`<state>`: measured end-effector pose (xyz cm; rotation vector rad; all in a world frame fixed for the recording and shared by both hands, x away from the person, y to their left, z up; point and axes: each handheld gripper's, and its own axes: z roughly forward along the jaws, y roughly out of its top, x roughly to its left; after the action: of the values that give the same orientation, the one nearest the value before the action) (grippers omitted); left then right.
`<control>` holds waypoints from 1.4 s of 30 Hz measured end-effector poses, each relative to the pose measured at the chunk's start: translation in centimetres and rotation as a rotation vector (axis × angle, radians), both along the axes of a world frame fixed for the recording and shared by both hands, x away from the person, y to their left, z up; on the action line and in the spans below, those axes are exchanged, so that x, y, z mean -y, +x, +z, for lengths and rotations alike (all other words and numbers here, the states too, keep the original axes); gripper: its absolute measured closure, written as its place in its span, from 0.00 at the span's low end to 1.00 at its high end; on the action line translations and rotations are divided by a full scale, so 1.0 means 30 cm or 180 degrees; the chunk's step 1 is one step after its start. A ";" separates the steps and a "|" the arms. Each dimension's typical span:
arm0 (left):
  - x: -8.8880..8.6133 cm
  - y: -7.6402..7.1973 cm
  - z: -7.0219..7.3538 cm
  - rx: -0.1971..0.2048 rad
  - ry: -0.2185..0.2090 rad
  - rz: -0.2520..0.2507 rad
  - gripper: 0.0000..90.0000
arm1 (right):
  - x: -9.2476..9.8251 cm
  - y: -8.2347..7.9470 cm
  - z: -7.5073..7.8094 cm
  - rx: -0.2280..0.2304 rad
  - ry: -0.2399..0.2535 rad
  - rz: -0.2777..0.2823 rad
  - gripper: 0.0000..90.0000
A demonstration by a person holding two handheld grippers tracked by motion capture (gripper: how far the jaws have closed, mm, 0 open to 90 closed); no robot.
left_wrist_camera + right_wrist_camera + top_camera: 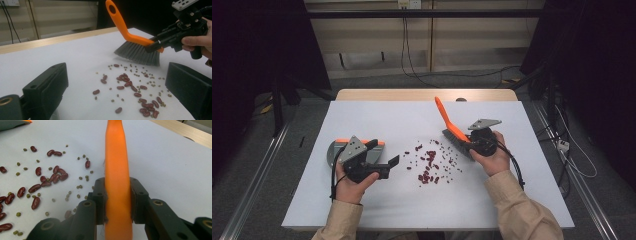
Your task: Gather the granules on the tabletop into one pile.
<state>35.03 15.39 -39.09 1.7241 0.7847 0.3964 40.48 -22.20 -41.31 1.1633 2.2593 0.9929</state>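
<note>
A: The right gripper (117,202) is clamped on the orange brush (451,129) at its back, bristles above the scattered beans (429,165).

B: Light, stiff handle, soft bristles; that grip suits. The left gripper (384,167) gapes empty beside the dustpan (334,150).

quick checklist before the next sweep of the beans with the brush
1. Right gripper shut on the orange-handled grey-bristled brush: ok.
2. Bristles next to the scattered red and small green beans: ok.
3. Left gripper open, nothing between its fingers: ok.
4. Grey dustpan with orange edge set at the beans: not ok; it lies behind the left gripper.
5. Beans all on the white table: ok.
</note>
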 end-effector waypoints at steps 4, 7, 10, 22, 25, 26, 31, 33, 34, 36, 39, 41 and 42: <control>0.003 0.000 0.000 0.0003 0.0005 -0.0009 0.05 | -0.014 -0.002 -0.001 -0.0012 -0.0009 0.0035 0.79; 0.003 0.000 0.000 0.0003 0.0004 -0.0006 0.05 | -0.022 -0.004 -0.002 -0.0013 -0.0028 0.0071 0.79; 0.001 0.000 0.001 0.0010 0.0001 -0.0009 0.05 | -0.031 -0.006 -0.002 -0.0019 -0.0041 0.0081 0.79; 0.000 -0.002 0.004 0.0016 0.0003 -0.0008 0.05 | -0.054 -0.016 0.000 -0.0044 -0.0118 0.0156 0.79; 0.000 -0.003 0.005 0.0024 0.0008 0.0001 0.05 | -0.061 -0.020 0.001 -0.0045 -0.0145 0.0167 0.79; -0.001 -0.003 0.005 0.0028 0.0010 0.0009 0.05 | -0.062 -0.021 0.000 -0.0032 -0.0152 0.0174 0.79; -0.003 -0.003 0.006 0.0037 0.0001 0.0007 0.05 | -0.068 -0.027 0.001 -0.0032 -0.0194 0.0191 0.79; -0.003 -0.004 0.008 0.0042 -0.0013 0.0012 0.05 | -0.071 -0.030 0.002 -0.0037 -0.0208 0.0207 0.79; -0.005 -0.004 0.010 0.0056 0.0000 0.0008 0.05 | -0.073 -0.031 0.002 -0.0036 -0.0218 0.0211 0.79; -0.006 -0.006 0.012 0.0051 0.0003 0.0011 0.05 | -0.075 -0.034 0.003 -0.0038 -0.0223 0.0207 0.79; -0.007 -0.006 0.013 0.0057 -0.0010 0.0017 0.05 | -0.079 -0.039 0.003 -0.0037 -0.0239 0.0220 0.79; -0.009 -0.006 0.014 0.0067 -0.0013 0.0009 0.05 | -0.082 -0.041 0.004 -0.0039 -0.0240 0.0239 0.79; -0.009 -0.006 0.014 0.0071 -0.0010 0.0010 0.05 | -0.084 -0.043 0.004 -0.0039 -0.0244 0.0243 0.79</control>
<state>34.85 15.67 -38.66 1.7129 0.7716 0.4156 39.20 -19.68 -41.19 1.0612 2.3454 0.9209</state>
